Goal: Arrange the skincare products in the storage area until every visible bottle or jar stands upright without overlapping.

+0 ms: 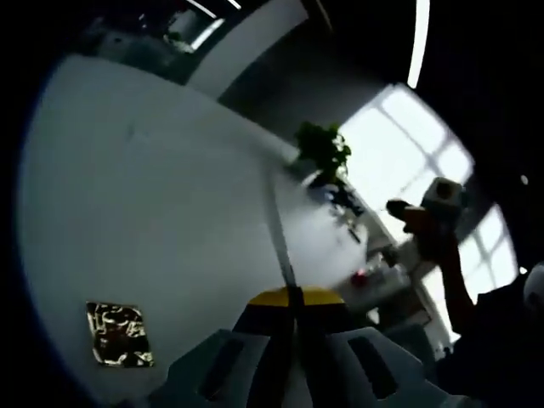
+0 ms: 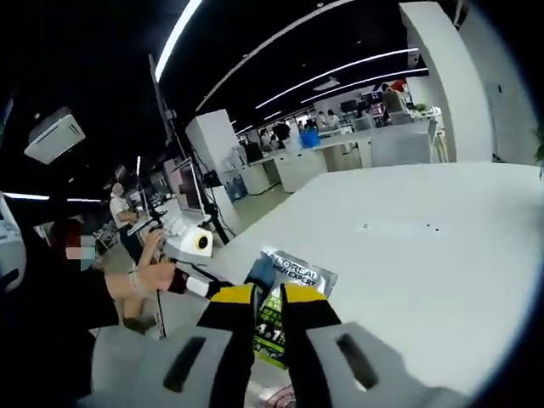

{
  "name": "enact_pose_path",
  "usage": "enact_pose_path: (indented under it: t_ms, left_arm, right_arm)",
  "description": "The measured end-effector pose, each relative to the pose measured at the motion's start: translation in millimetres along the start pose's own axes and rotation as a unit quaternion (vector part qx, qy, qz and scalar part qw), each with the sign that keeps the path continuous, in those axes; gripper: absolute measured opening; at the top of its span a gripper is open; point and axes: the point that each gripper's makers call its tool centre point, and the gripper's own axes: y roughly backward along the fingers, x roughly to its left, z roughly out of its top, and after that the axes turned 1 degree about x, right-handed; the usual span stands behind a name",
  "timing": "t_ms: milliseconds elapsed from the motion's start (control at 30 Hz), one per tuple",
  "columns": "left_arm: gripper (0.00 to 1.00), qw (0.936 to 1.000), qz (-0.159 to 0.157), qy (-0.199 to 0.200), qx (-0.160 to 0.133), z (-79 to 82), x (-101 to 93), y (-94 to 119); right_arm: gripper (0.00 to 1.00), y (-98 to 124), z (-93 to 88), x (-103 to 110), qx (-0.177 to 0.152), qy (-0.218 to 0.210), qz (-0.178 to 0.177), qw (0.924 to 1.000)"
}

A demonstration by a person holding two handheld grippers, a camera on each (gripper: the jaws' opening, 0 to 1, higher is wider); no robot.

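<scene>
White table (image 2: 425, 255), left gripper (image 1: 293, 299) fingers clenched beside a foil square (image 1: 119, 334), right gripper (image 2: 268, 293) fingers around a sachet (image 2: 289, 285).

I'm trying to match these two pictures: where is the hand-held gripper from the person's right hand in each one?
Left gripper view: the right hand-held gripper is at the right, held up against the bright windows.
Right gripper view: the same one rises from the bottom centre, yellow-tipped.
Shared landmark: the white table.
</scene>
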Motion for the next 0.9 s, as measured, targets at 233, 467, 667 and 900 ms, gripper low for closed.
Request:
enact_pose_path:
  t_ms: [233,467,667,900]
  left_arm:
    - [0.0,0.9996,0.017,0.022,0.002,-20.5,6.2,7.3]
    - [0.0,0.998,0.03,0.056,0.009,-46.8,8.5,10.8]
    - [0.0,0.9967,0.044,0.065,0.022,-66.5,12.5,12.9]
    - [0.0,0.9943,0.051,0.085,0.038,-91.4,9.5,13.7]
  right_arm:
    - [0.12,10.0,10.5,33.6,-0.028,0.02,0.018,0.9992]
    - [0.12,10.8,4.5,64.7,-0.033,0.042,0.035,0.998]
    - [0.11,8.2,-12.8,87.0,-0.021,0.056,0.047,0.9971]
    - [0.11,-2.2,-50.3,109.5,0.022,0.079,0.053,0.9952]
